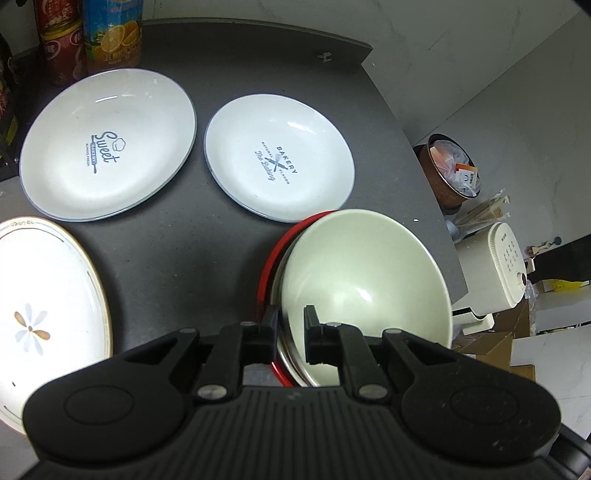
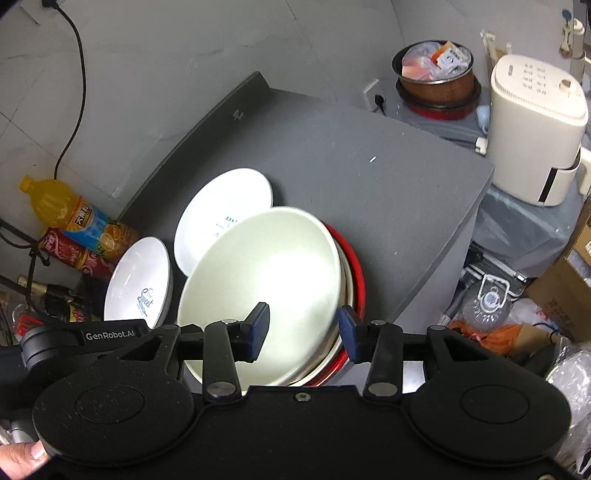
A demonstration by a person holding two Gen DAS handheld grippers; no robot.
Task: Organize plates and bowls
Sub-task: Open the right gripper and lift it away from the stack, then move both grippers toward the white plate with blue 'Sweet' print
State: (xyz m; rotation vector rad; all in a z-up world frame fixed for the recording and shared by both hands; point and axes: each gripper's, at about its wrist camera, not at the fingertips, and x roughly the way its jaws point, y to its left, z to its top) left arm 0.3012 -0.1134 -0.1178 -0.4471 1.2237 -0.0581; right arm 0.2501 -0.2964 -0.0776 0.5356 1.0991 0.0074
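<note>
A pale green bowl point(image 1: 362, 280) sits nested in a steel bowl point(image 1: 286, 354) and a red bowl point(image 1: 266, 273) near the right edge of the dark table point(image 1: 229, 251). My left gripper point(image 1: 291, 325) is shut on the green bowl's near rim, with one finger inside and one outside. My right gripper point(image 2: 303, 332) is open across the far side of the same green bowl point(image 2: 266, 280). One of its blue pads hangs inside the bowl and the other just outside the red bowl point(image 2: 356, 273). Two round white plates, "Sweet" point(image 1: 107, 147) and "Bakery" point(image 1: 279, 158), and an oval flowered plate point(image 1: 40, 295) lie flat.
An orange drink bottle point(image 1: 110, 33) and a red can point(image 1: 61, 40) stand at the table's back left. Past the right edge, lower down, are a brown pot stuffed with bags point(image 1: 454, 170), a cream appliance point(image 1: 506, 273) and cardboard boxes. A thumb point(image 2: 22, 458) shows bottom left.
</note>
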